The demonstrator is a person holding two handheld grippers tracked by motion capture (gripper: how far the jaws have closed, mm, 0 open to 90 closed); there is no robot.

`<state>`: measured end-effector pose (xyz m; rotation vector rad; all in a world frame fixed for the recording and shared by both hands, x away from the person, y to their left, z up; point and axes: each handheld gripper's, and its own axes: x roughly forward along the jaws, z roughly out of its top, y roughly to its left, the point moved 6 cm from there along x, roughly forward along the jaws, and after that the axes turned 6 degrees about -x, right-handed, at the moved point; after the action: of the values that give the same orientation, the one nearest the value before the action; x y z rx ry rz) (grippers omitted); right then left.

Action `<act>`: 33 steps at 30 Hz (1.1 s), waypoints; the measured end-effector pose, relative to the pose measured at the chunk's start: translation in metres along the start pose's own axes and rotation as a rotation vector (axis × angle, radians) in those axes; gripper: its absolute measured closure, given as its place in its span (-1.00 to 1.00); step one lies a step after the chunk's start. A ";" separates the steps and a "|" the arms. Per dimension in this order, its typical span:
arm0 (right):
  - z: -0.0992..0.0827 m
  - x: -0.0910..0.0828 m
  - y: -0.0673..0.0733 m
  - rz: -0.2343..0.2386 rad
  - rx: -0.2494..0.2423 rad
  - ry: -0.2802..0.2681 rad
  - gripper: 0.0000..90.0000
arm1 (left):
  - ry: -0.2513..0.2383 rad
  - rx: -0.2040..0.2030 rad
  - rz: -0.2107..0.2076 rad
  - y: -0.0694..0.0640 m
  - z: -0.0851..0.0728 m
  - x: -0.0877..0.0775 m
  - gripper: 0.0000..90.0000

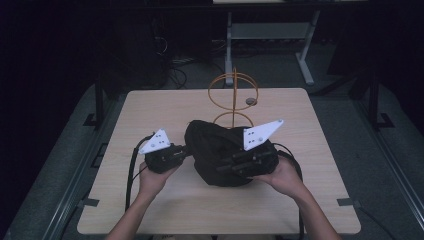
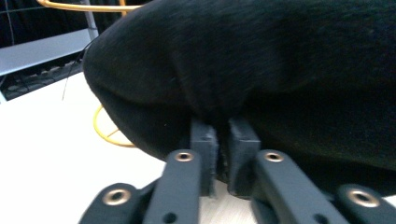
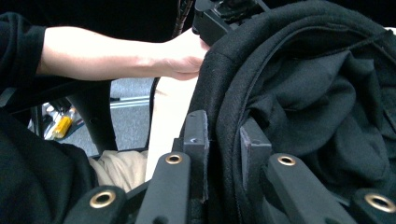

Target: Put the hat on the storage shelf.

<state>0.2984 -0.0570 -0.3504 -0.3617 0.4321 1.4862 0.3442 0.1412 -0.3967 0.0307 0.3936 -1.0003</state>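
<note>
Black garment [image 1: 220, 150] pinched by left gripper [image 2: 223, 161], right gripper [image 3: 223, 154].

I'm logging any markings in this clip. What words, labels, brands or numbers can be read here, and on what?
None can be read.
The black hat shows plain fabric, no label.
The grey plates on the left gripper and right gripper carry only dark dots, no lettering.
The orange wire stand and table are unmarked.

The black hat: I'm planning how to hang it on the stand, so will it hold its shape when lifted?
Probably not: the black hat looks like soft felt, creased and folded. Its brim bends where pinched, so it likely sags.
</note>
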 end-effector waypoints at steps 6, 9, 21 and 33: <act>-0.004 -0.005 -0.003 0.005 0.019 -0.046 0.69 | 0.005 0.020 0.027 -0.001 0.010 -0.010 0.95; -0.005 -0.007 -0.005 0.006 0.030 -0.075 0.67 | -0.013 0.015 0.037 0.000 0.019 -0.017 0.95; -0.009 -0.012 -0.014 -0.005 0.068 -0.145 0.53 | -0.013 0.061 0.067 -0.004 0.056 -0.037 0.96; -0.022 -0.015 -0.025 -0.066 0.131 -0.167 0.10 | 0.001 0.127 0.106 -0.009 0.094 -0.042 0.96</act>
<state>0.3214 -0.0818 -0.3629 -0.1453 0.3787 1.4033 0.3458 0.1514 -0.2937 0.1652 0.3253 -0.9191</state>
